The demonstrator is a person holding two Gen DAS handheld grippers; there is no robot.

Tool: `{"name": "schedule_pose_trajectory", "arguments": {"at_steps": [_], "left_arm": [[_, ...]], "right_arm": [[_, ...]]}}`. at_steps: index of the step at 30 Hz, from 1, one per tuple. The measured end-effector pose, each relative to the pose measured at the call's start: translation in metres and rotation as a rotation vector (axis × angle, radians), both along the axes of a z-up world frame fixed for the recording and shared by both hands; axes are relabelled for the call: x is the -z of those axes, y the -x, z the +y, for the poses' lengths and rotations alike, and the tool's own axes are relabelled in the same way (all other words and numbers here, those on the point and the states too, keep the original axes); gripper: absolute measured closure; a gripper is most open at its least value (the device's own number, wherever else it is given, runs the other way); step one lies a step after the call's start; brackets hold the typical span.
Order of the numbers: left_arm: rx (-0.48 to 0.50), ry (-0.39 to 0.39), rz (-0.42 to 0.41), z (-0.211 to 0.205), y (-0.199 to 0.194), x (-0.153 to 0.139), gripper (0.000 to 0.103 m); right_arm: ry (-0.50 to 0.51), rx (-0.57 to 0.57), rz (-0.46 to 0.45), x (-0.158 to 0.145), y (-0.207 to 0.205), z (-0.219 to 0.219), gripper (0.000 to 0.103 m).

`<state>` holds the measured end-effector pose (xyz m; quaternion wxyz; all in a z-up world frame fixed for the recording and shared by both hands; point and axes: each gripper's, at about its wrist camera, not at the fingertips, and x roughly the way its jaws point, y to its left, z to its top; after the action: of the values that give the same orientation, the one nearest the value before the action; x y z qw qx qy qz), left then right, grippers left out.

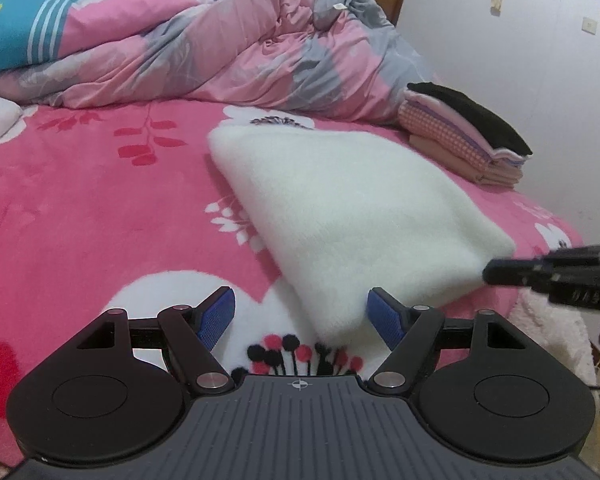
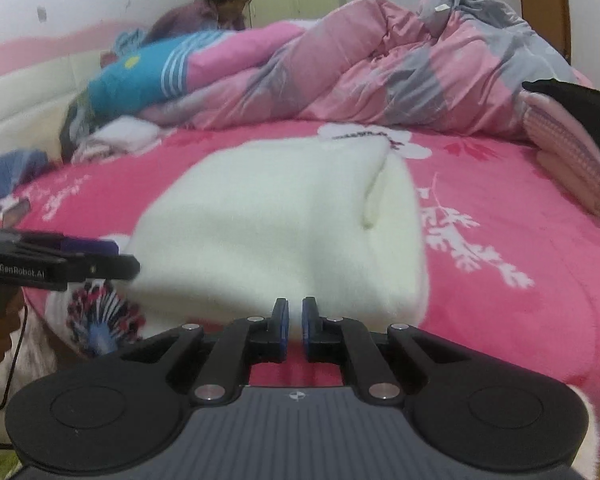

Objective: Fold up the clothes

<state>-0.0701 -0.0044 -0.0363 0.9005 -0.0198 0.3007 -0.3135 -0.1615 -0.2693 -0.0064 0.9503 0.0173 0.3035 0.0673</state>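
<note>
A white fluffy garment (image 1: 352, 208) lies folded flat on the pink flowered bed cover (image 1: 80, 200). My left gripper (image 1: 302, 314) is open, and the garment's near corner lies between its blue pads (image 1: 220, 314) without touching them. In the right wrist view the same garment (image 2: 276, 224) fills the middle, and my right gripper (image 2: 295, 312) is shut at its near edge with only a thin slit between the pads. I see no cloth pinched there. Each gripper shows in the other's view: the right one (image 1: 500, 272) at the garment's right edge, the left one (image 2: 100, 268) at its left.
A crumpled pink and grey quilt (image 1: 228, 52) runs along the far side of the bed. A stack of folded clothes (image 1: 472, 136) with a black piece on top sits at the right. Loose clothes (image 2: 116, 136) lie at the far left. A person (image 2: 220, 4) is behind the quilt.
</note>
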Motion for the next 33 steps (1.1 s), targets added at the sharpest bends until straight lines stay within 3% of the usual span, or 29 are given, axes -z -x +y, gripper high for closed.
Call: {"name": "schedule_pose_trajectory", "arguments": {"at_steps": [6, 8, 10, 13, 18, 20, 23, 33], "left_arm": [[-0.057, 0.024, -0.024, 0.012, 0.004, -0.015, 0.028], [-0.084, 0.050, -0.040, 0.014, 0.002, -0.022, 0.020], [-0.106, 0.064, -0.049, 0.014, -0.001, -0.029, 0.002], [-0.133, 0.060, -0.054, 0.012, -0.003, -0.036, 0.000], [-0.172, -0.001, -0.003, 0.009, -0.008, -0.037, 0.000], [-0.188, -0.022, 0.010, 0.009, -0.010, -0.036, 0.000], [-0.213, -0.055, 0.007, 0.008, -0.010, -0.037, 0.000], [-0.293, -0.158, -0.008, 0.005, -0.018, -0.037, 0.000]], "right_arm": [[-0.131, 0.027, -0.098, -0.024, 0.005, -0.002, 0.074], [-0.140, 0.036, -0.108, -0.028, -0.003, -0.001, 0.069], [-0.153, 0.053, -0.113, -0.030, -0.009, 0.001, 0.061], [-0.177, 0.087, -0.122, -0.034, -0.016, 0.002, 0.041], [-0.180, 0.166, -0.113, -0.036, -0.018, -0.002, 0.020], [-0.182, 0.187, -0.104, -0.034, -0.018, -0.003, 0.006], [-0.176, 0.206, -0.100, -0.033, -0.018, -0.001, 0.001], [-0.058, 0.257, -0.075, -0.034, -0.030, 0.020, 0.000]]}}
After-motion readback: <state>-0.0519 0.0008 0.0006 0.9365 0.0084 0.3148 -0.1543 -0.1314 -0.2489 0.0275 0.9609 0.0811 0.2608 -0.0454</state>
